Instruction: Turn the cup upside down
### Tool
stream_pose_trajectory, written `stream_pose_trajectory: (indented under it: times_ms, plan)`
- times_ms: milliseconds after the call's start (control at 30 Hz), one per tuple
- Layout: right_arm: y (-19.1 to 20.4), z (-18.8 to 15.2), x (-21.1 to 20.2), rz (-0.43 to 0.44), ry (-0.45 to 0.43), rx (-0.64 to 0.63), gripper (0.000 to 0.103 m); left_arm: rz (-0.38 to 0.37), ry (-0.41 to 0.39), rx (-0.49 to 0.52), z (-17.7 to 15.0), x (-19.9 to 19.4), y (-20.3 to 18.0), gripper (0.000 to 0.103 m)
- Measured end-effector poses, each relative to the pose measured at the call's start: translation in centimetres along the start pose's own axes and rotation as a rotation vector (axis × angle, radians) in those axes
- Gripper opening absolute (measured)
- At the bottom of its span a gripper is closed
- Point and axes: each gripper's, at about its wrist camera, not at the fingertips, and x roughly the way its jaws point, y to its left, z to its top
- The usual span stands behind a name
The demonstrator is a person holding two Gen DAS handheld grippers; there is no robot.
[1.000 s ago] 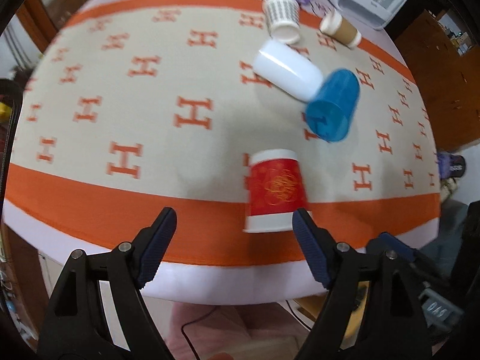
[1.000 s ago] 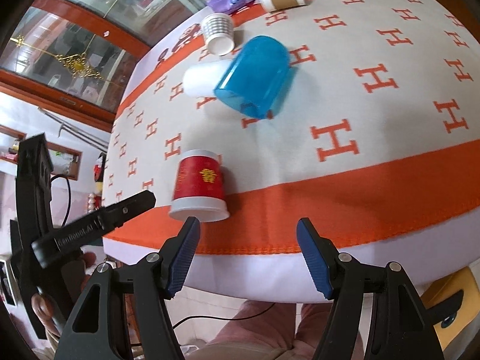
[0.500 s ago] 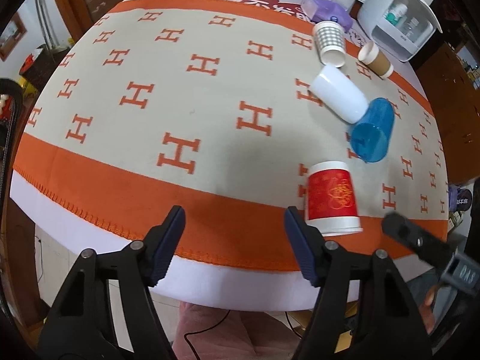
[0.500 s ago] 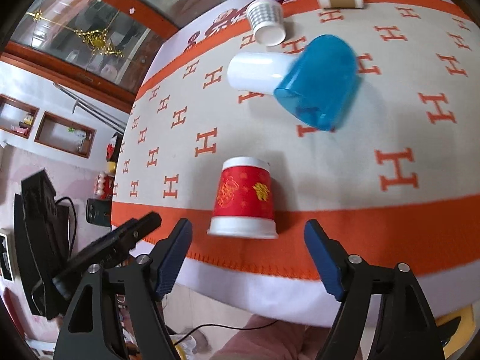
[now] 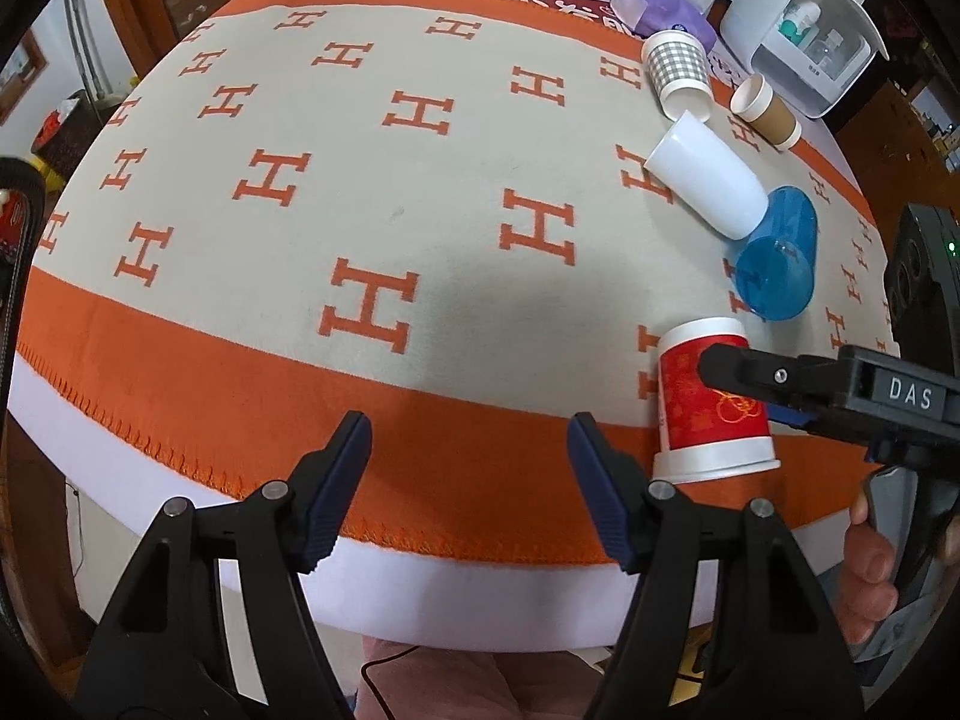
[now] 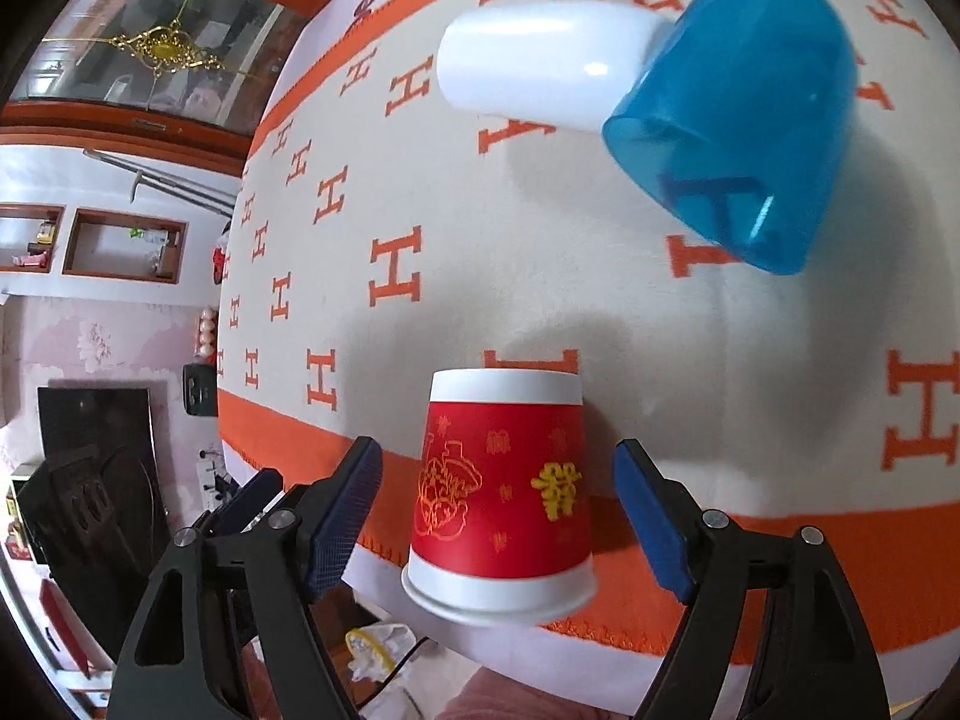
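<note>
The right gripper (image 6: 497,516) was spread wide, its blue pads (image 6: 342,516) standing on either side of the red paper cup (image 6: 501,495) without touching it. That cup stood mouth-down on the orange border of the H-patterned tablecloth (image 5: 372,192), close to the near edge of the table. The left gripper (image 5: 468,480) was likewise spread, holding nothing, over the orange border well to the left of the red cup. Beyond the red cup lay a blue plastic cup (image 6: 738,114) on its side, touching a white cup (image 6: 540,69) also on its side. Farther back were a checked paper cup (image 5: 681,69), a brown paper cup (image 5: 768,114) and a white organiser box (image 5: 804,30)
</note>
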Motion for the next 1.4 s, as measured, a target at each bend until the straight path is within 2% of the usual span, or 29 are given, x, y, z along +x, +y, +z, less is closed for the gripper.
stream_pose_trajectory:
  times_ms: [67, 100, 200, 500, 633, 833, 933, 1067, 1233, 1400]
  plan:
    - [0.3, 0.2, 0.6, -0.003, 0.006, -0.011, 0.077, 0.000, 0.008, 0.000, 0.1, 0.4, 0.1, 0.065]
    - [0.4, 0.2, 0.7, -0.005, 0.009, -0.017, 0.071, -0.001, 0.012, -0.001, 0.1, 0.6, 0.2, 0.065]
    - [0.8, 0.2, 1.2, -0.002, 0.025, -0.029, 0.061, -0.009, 0.028, -0.004, 0.2, 1.2, 0.3, 0.065]
    - [1.7, -1.0, -0.3, 0.014, -0.004, -0.072, 0.060, -0.012, 0.023, 0.012, 0.5, 1.2, 0.1, 0.065]
    - [2.7, -1.6, -1.9, -0.043, -0.106, -0.143, 0.060, -0.018, 0.007, 0.003, 0.8, 1.1, 0.1, 0.065]
    - [4.2, -2.7, -4.2, -0.115, -0.372, -0.271, 0.060, -0.013, -0.074, -0.007, 1.1, 0.2, 0.1, 0.065]
    - [4.8, -3.8, -4.4, -0.182, -0.535, -0.359, 0.060, 0.001, -0.122, -0.006, 1.2, -0.2, 0.1, 0.065]
    - [4.7, -4.8, -3.5, -0.249, -0.663, -0.413, 0.060, 0.011, -0.159, -0.006, 1.5, -0.2, -0.1, 0.065]
    - [3.4, -5.6, -2.3, -0.245, -0.699, -0.406, 0.060, 0.003, -0.181, -0.007, 1.4, 0.0, -0.5, 0.065]
    - [3.6, -7.1, -1.8, -0.277, -0.717, -0.442, 0.060, 0.012, -0.188, 0.015, 0.9, 0.3, -1.1, 0.065]
